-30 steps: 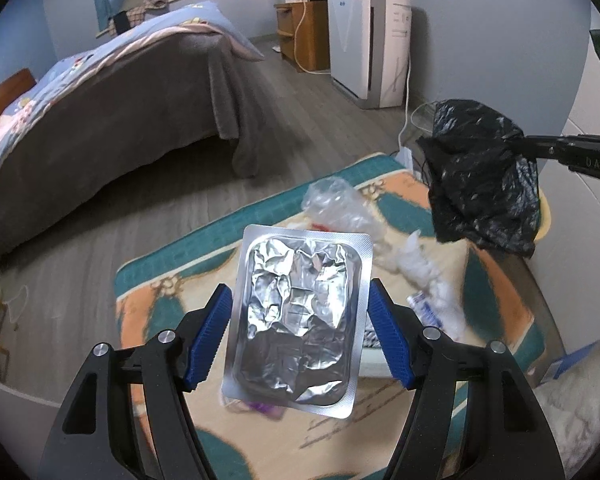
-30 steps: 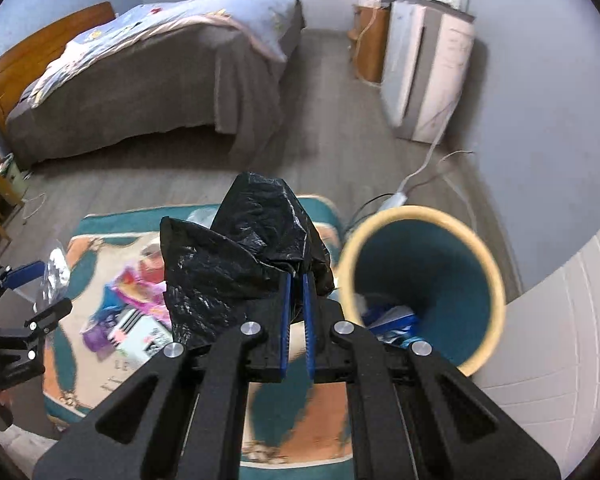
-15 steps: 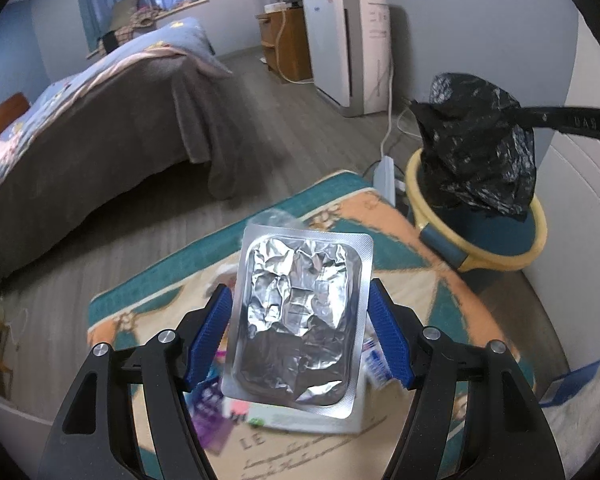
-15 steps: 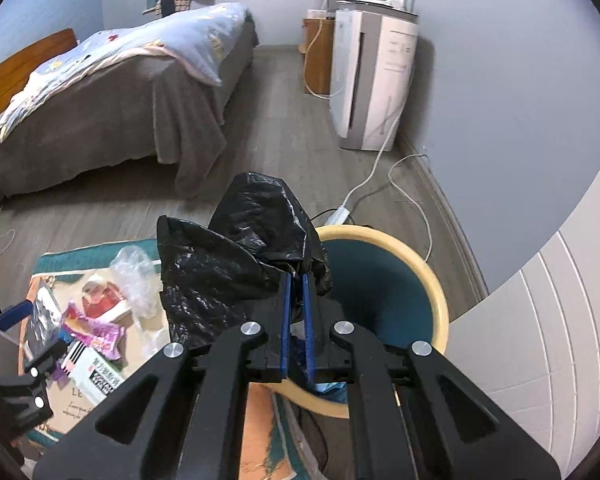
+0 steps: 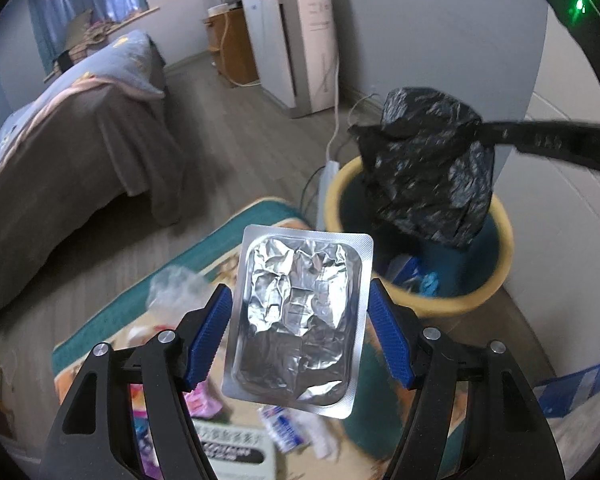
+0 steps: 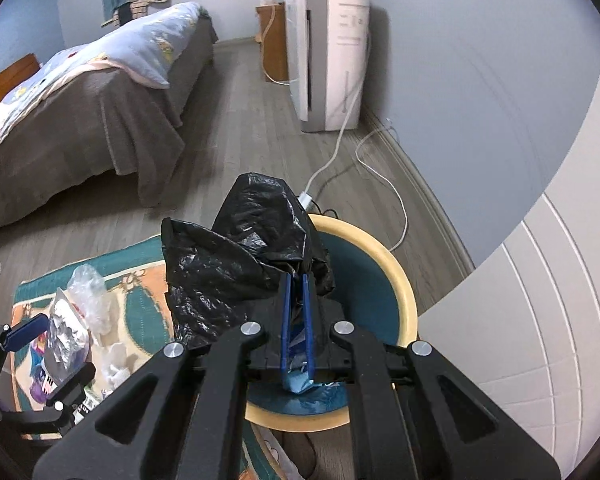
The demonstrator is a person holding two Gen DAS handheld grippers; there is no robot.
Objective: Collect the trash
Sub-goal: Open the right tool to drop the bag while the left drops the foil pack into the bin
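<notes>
My left gripper (image 5: pixel 297 292) is shut on a silver foil blister pack (image 5: pixel 298 320), held upright between the blue pads. That pack (image 6: pixel 66 340) also shows at the lower left of the right wrist view. My right gripper (image 6: pixel 296 280) is shut on a crumpled black plastic bag (image 6: pixel 236 264). The bag (image 5: pixel 428 168) hangs over the yellow-rimmed teal bin (image 5: pixel 504 248), just above its rim (image 6: pixel 404 292). Blue scraps lie inside the bin. The blister pack sits left of the bin and short of its near rim.
A patterned rug (image 5: pixel 204 240) holds a clear plastic bag (image 5: pixel 172 284), wrappers and a printed box (image 5: pixel 236 452). A bed (image 6: pixel 80 112) stands to the left and a white appliance (image 6: pixel 328 52) at the back. A white cable (image 6: pixel 380 184) runs behind the bin, with white panelling (image 6: pixel 540 320) on the right.
Both grippers have swung right toward the bin. The black bag went from beside the bin to over its mouth. The blister pack now sits near the bin's rim. Neither grip changed.
</notes>
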